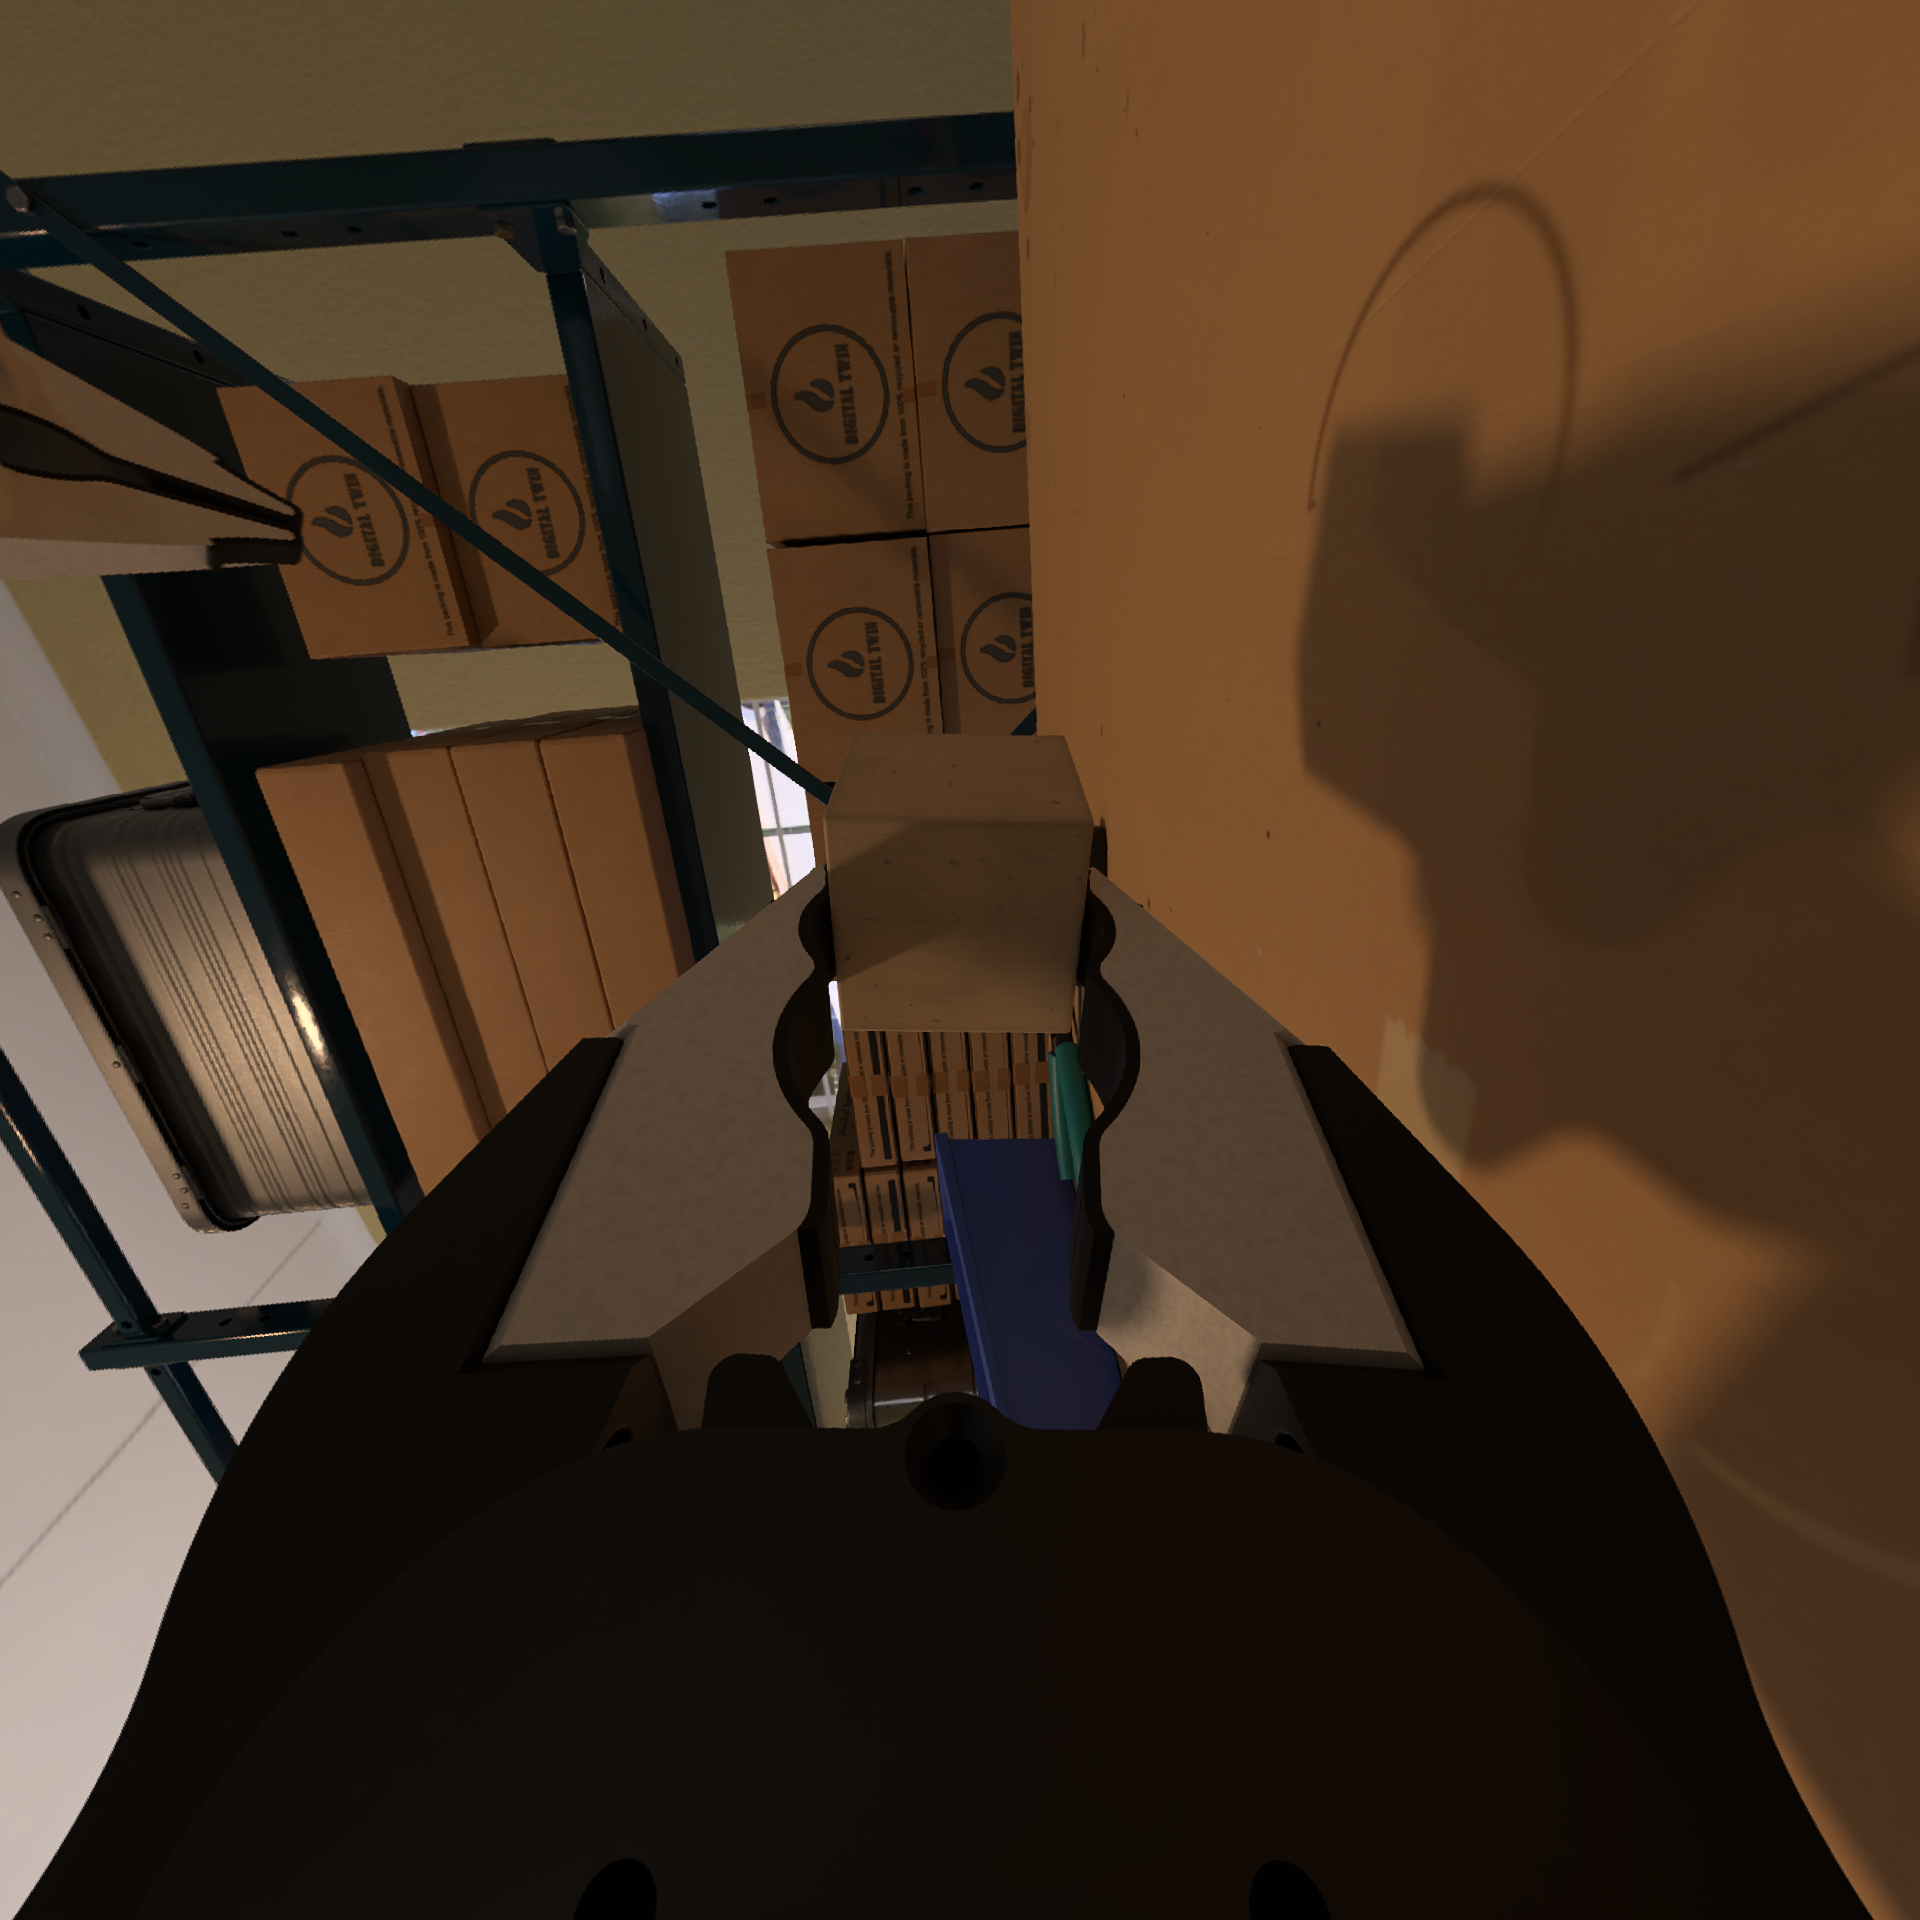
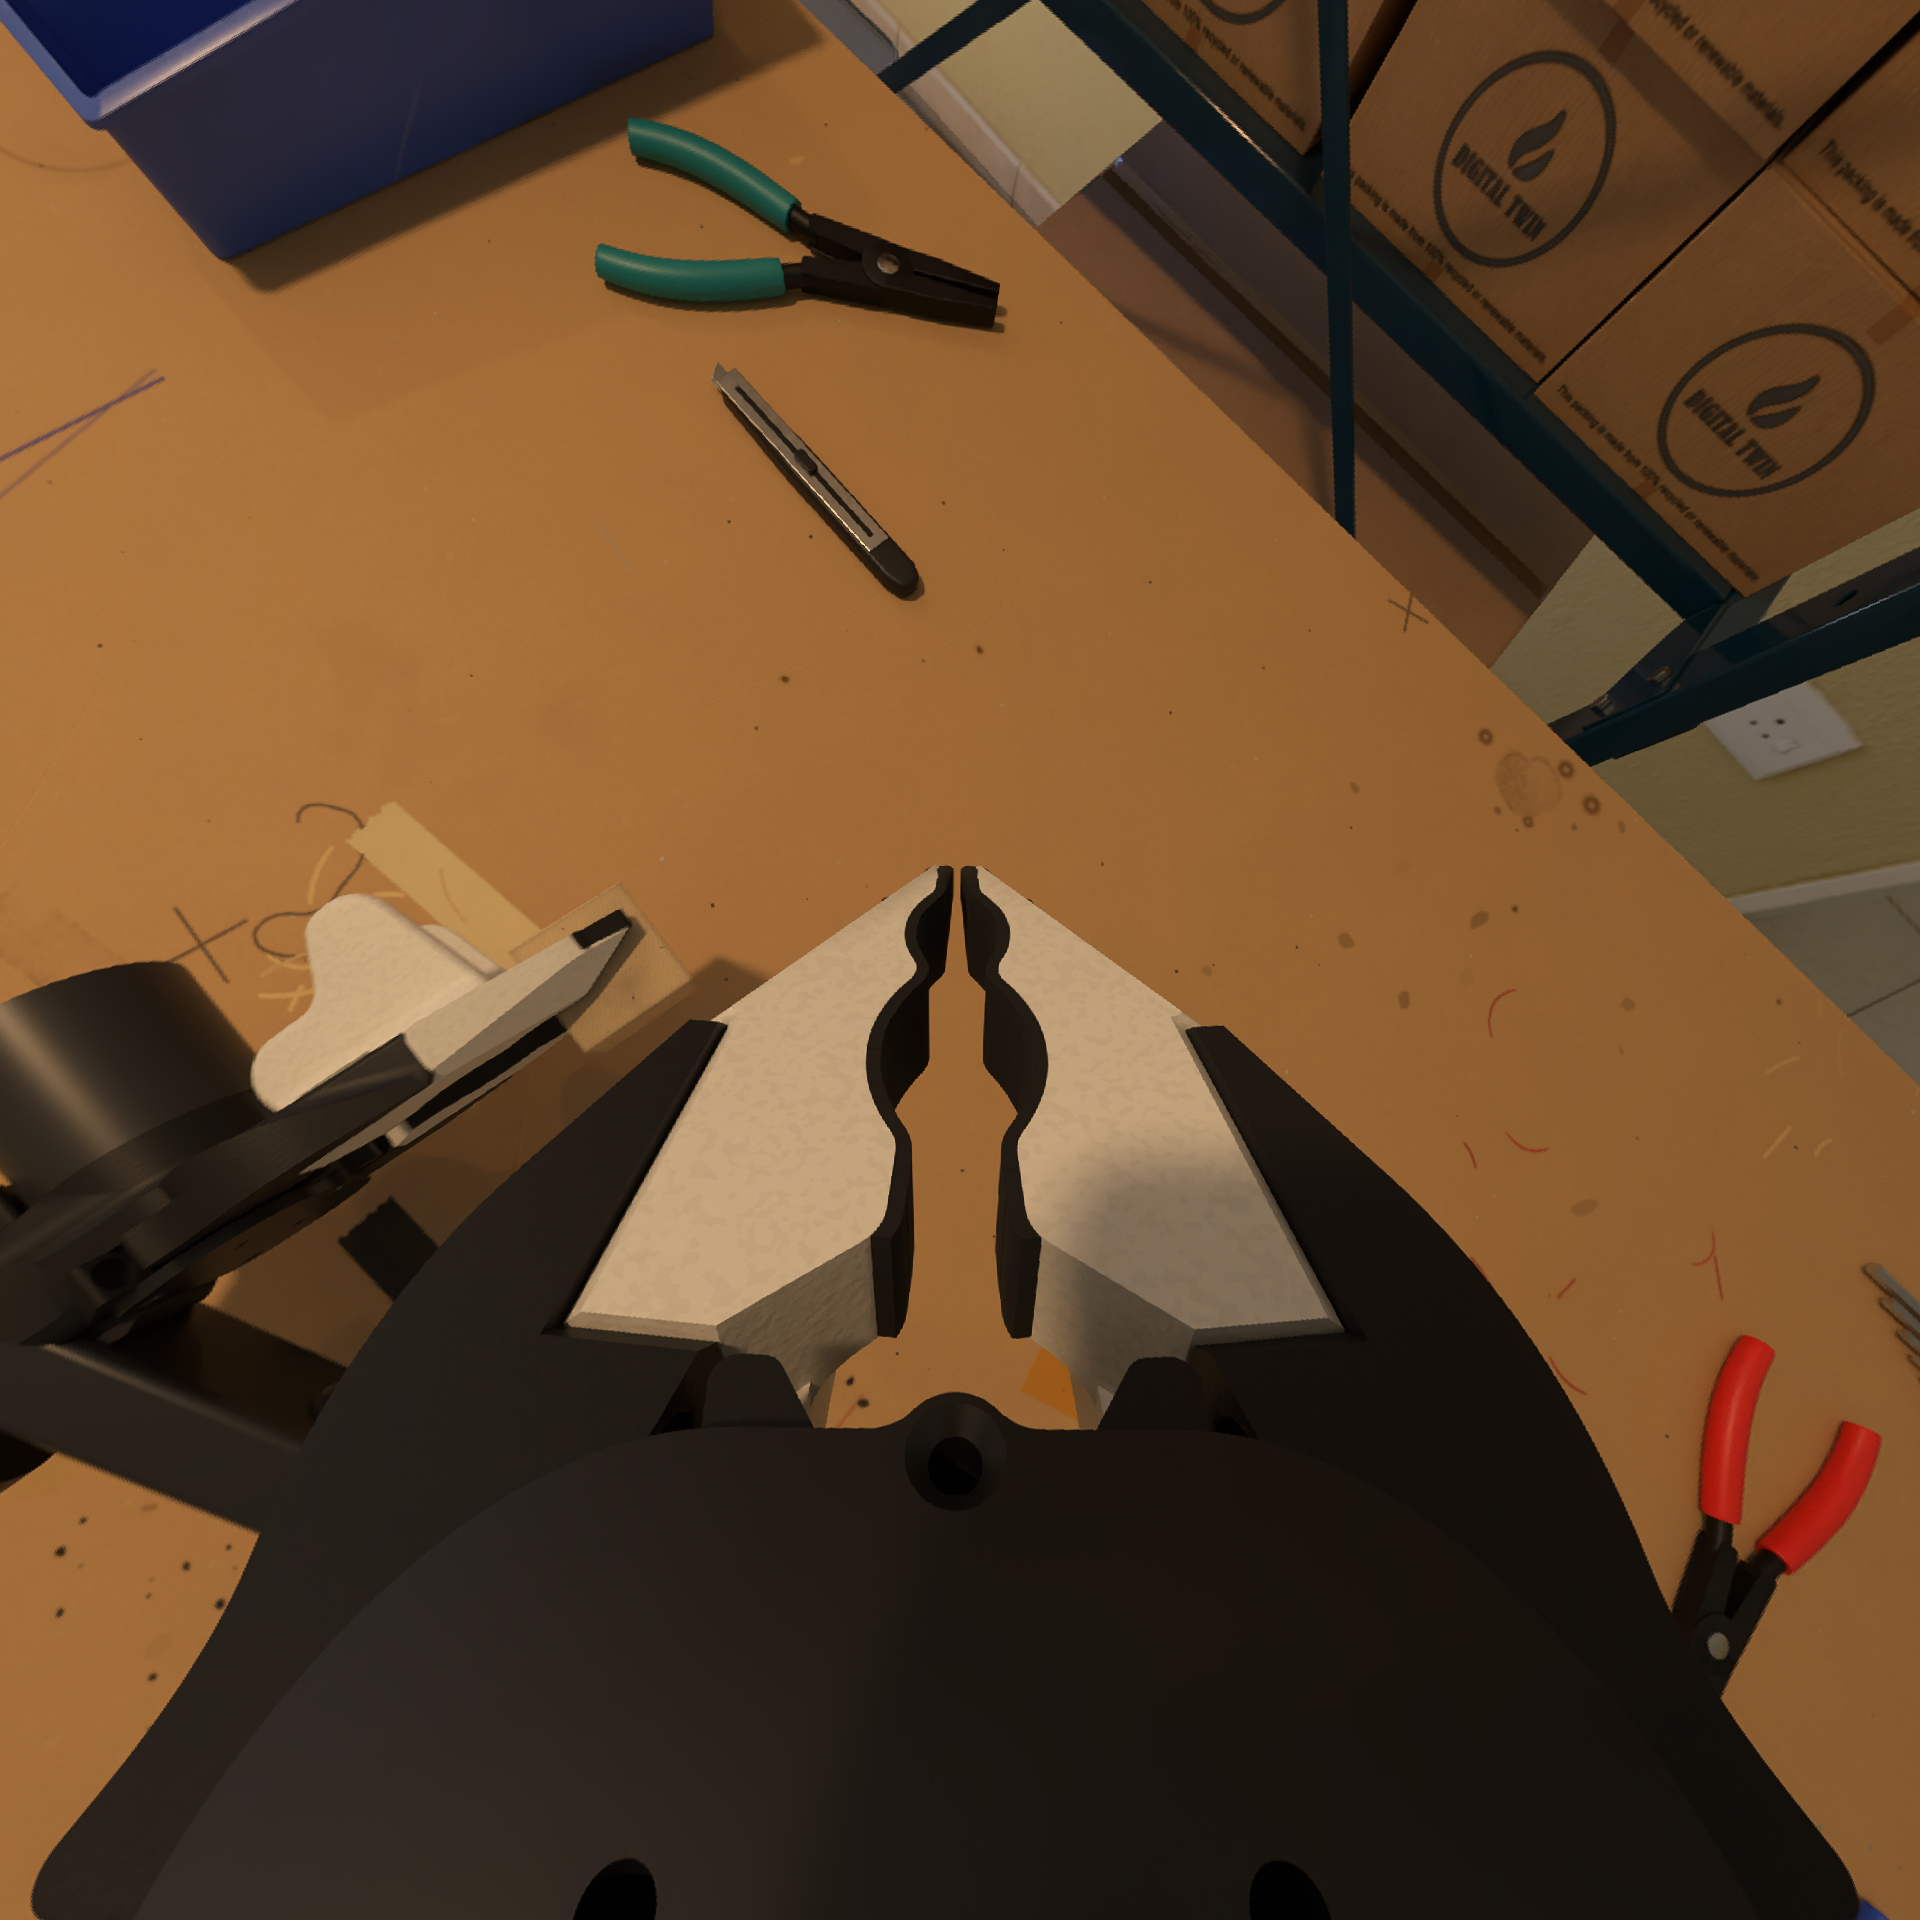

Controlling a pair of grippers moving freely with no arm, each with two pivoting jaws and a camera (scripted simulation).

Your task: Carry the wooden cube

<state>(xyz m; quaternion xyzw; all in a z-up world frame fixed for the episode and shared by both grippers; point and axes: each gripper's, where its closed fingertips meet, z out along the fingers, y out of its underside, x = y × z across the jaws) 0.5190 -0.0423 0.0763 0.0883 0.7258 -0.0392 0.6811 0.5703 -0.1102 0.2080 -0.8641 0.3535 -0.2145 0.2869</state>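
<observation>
The pale wooden cube [image 1: 956, 862] sits between the fingertips of my left gripper [image 1: 956, 904], which is shut on it. In the left wrist view the brown table [image 1: 1455, 935] runs up the right side, close beside the cube. My right gripper [image 2: 956, 878] is shut and empty, with its tips almost touching, low over the table [image 2: 1039, 675]. The left gripper [image 2: 582, 956] shows side-on at the left of the right wrist view, its near finger hiding most of the cube. The right gripper's tip [image 1: 239, 530] shows at the upper left of the left wrist view.
On the table lie teal-handled pliers [image 2: 790, 229], a utility knife [image 2: 821, 483], red-handled pliers [image 2: 1766, 1486] and a blue bin [image 2: 343, 104]. Dark metal shelving with cardboard boxes [image 2: 1558, 208] stands past the table's edge. A metal case [image 1: 187, 997] stands by the shelves.
</observation>
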